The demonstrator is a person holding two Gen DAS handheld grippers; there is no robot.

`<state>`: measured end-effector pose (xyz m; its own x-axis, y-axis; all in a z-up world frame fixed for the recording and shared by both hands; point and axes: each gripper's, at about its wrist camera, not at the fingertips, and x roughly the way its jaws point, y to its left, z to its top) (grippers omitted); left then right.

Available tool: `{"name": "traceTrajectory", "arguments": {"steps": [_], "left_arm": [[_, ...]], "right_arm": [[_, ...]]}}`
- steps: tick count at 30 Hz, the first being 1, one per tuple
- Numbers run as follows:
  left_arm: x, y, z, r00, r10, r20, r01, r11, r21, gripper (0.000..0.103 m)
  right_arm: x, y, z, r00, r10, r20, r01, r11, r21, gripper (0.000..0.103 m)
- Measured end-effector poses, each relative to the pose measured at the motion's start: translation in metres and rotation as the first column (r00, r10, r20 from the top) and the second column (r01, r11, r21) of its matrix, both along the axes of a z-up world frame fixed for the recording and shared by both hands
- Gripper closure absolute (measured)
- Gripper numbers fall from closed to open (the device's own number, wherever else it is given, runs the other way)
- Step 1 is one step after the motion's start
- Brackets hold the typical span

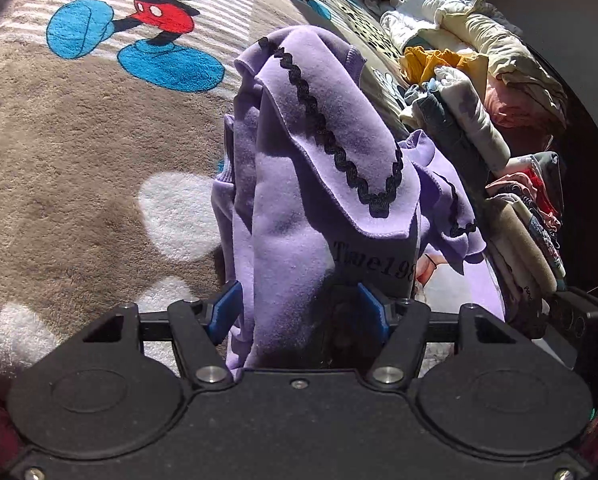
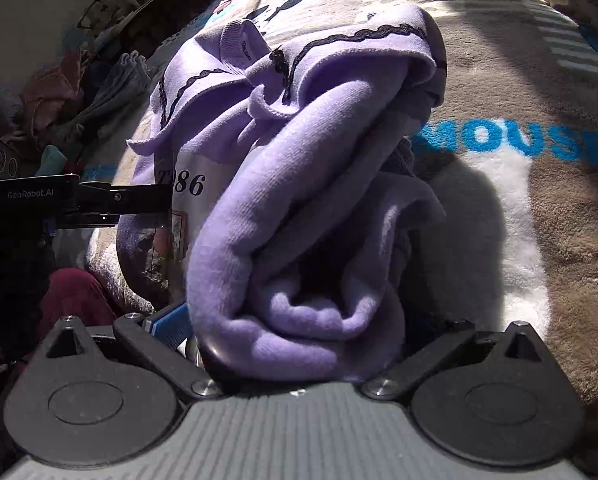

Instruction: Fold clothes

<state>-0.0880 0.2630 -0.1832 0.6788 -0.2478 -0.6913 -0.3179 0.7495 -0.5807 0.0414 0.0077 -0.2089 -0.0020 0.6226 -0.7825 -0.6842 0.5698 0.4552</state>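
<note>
1. Far left lies the brown plush blanket (image 1: 79,152) with its Mickey Mouse print (image 1: 159,4) and white spots, lit by sun.
2. The left gripper (image 1: 299,312) points down at the blanket; its blue pads (image 1: 223,312) stand apart, and a thick fold of the lilac sweatshirt (image 1: 299,184) runs up between them. The cloth touches the left pad; whether the right pad presses it I cannot tell, so the grip is unclear.
3. The sweatshirt has black wavy trim (image 1: 319,120) along its collar flap and dark lettering on a pale chest panel.
4. Right of it, a heap of folded and loose clothes (image 1: 479,92) lines the blanket's edge.
5. In the right wrist view the right gripper (image 2: 295,344) has a bunched roll of the same sweatshirt (image 2: 299,200) filling its jaws; one blue pad (image 2: 171,324) shows, the other is hidden, so the hold cannot be confirmed.
6. Blue "MOUSE" lettering (image 2: 511,140) shows on the blanket beyond.
</note>
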Motion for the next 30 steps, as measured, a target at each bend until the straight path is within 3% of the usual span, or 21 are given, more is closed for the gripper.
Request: {"name": "traceTrajectory", "arguments": {"steps": [4,8,10,14,16,19,21,22,26,30], "left_arm": [[-0.003,0.017,0.010,0.996,0.075,0.048,-0.074,0.997,-0.026,0.024],[0.019,0.028,-0.006,0.996,0.087,0.024,-0.084,0.990,-0.114,0.018],[0.031,0.031,-0.022,0.996,0.085,-0.003,-0.085,0.983,-0.162,0.018],[0.051,0.027,-0.049,0.997,0.057,-0.051,-0.067,0.973,-0.221,0.017],[0.056,0.023,-0.057,0.998,0.051,-0.044,-0.061,0.966,-0.253,0.018],[0.062,0.016,-0.058,0.999,0.040,-0.013,-0.042,0.971,-0.236,0.026],[0.065,0.017,-0.055,1.000,0.027,0.011,-0.023,0.965,-0.259,0.041],[0.067,0.019,-0.051,0.999,0.018,0.028,-0.010,0.963,-0.271,0.048],[0.087,0.030,-0.013,0.994,-0.009,0.107,0.034,0.972,-0.234,0.054],[0.116,0.049,0.038,0.971,-0.006,0.241,0.048,0.985,-0.166,0.055]], "right_arm": [[-0.006,-0.030,0.027,0.999,-0.035,-0.025,0.036,0.998,0.047,0.001],[0.024,-0.068,0.047,0.974,-0.208,-0.093,0.221,0.962,0.161,0.000],[0.045,-0.072,0.044,0.949,-0.291,-0.123,0.309,0.937,0.163,0.000],[0.089,-0.060,0.004,0.885,-0.352,-0.304,0.416,0.892,0.176,0.000],[0.102,-0.048,-0.020,0.860,-0.337,-0.382,0.423,0.891,0.167,0.000],[0.114,-0.033,-0.053,0.821,-0.318,-0.475,0.440,0.882,0.170,0.000],[0.115,-0.026,-0.053,0.831,-0.282,-0.480,0.419,0.884,0.206,0.004],[0.115,-0.021,-0.051,0.840,-0.242,-0.485,0.389,0.892,0.229,0.013],[0.114,-0.004,-0.040,0.860,-0.170,-0.482,0.336,0.898,0.283,0.013],[0.134,0.011,0.006,0.909,-0.148,-0.390,0.308,0.869,0.387,0.013]]}}
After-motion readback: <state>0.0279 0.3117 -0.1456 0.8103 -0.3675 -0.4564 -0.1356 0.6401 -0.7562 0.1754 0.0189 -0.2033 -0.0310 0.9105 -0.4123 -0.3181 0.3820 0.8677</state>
